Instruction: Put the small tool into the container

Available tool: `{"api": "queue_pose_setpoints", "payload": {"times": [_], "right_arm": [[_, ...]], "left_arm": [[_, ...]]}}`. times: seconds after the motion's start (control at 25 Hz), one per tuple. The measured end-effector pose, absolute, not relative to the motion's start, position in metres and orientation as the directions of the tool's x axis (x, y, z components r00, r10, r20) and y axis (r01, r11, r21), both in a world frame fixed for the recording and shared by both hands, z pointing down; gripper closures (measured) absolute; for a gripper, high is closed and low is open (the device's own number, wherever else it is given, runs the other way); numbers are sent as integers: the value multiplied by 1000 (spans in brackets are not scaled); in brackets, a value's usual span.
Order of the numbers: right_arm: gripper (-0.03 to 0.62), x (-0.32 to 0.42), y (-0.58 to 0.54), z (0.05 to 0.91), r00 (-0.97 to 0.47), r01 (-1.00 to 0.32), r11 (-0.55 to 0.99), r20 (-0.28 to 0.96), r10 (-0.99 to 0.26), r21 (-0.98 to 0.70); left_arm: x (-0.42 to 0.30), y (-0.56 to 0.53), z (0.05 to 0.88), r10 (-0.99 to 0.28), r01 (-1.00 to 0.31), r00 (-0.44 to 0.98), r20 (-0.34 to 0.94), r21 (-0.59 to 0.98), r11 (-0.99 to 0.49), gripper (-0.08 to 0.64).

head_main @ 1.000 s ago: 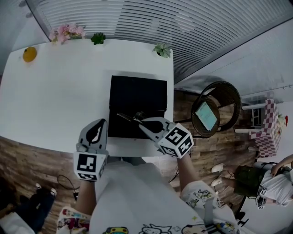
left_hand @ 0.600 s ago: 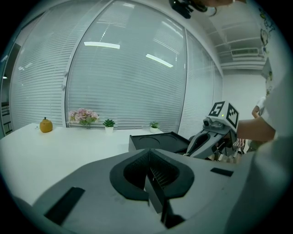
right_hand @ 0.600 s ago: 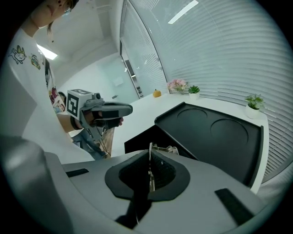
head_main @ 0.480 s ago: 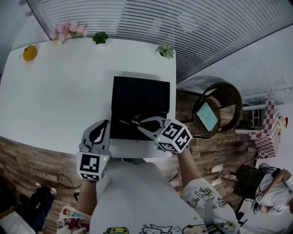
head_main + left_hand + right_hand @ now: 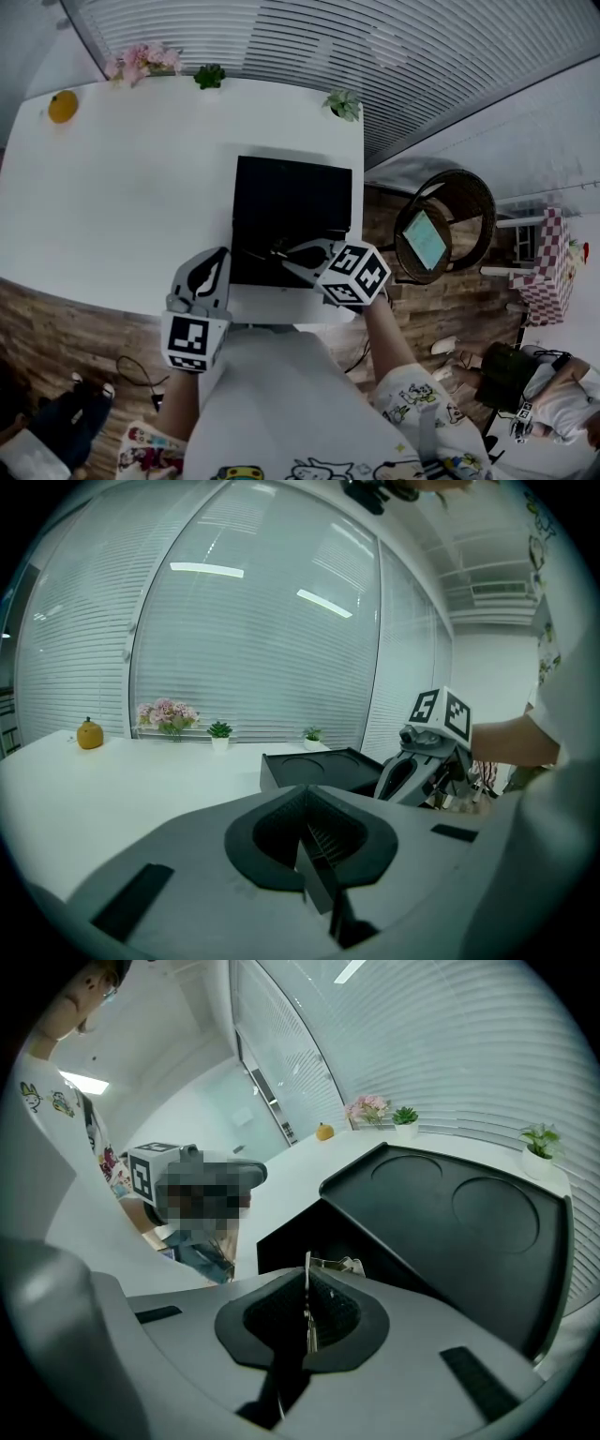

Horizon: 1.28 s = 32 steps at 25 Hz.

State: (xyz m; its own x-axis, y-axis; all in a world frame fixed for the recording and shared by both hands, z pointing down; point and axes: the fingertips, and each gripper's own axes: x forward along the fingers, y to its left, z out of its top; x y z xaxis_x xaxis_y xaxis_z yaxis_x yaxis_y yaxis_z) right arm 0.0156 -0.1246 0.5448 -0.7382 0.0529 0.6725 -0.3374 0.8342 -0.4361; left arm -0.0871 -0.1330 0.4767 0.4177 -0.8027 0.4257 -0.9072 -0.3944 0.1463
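Table (image 5: 141,187) white, smooth, faint sheen — container (image 5: 291,202) black, matt; small tool (image 5: 307,1274) thin bright metal; floor (image 5: 441,309) wood planks.

White counter (image 5: 141,187), pretty sparse. A black container (image 5: 291,211) sits flat at about 4 o'clock, close to the near right edge. Along the far edge there's an orange fruit (image 5: 63,106) at 10, pink flowers (image 5: 141,62) at 11, a little green plant (image 5: 209,76) around 12, and another small plant (image 5: 344,104) at 2, right by the corner.
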Motion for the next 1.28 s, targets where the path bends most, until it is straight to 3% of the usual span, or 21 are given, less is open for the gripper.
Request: {"api": "queue_pose_setpoints", "payload": {"times": [0.6,1.28], "right_arm": [[583,20,-127,558,-701,-361,806,706,97,-470],[581,25,-137,567,-679,-411,790,731,66,-454]], "left_arm": [[-90,-129,482,-802,-908,415,429,141,-395,554],[-92,-125,483,-805,-914,402,437,135,-383,554]]}}
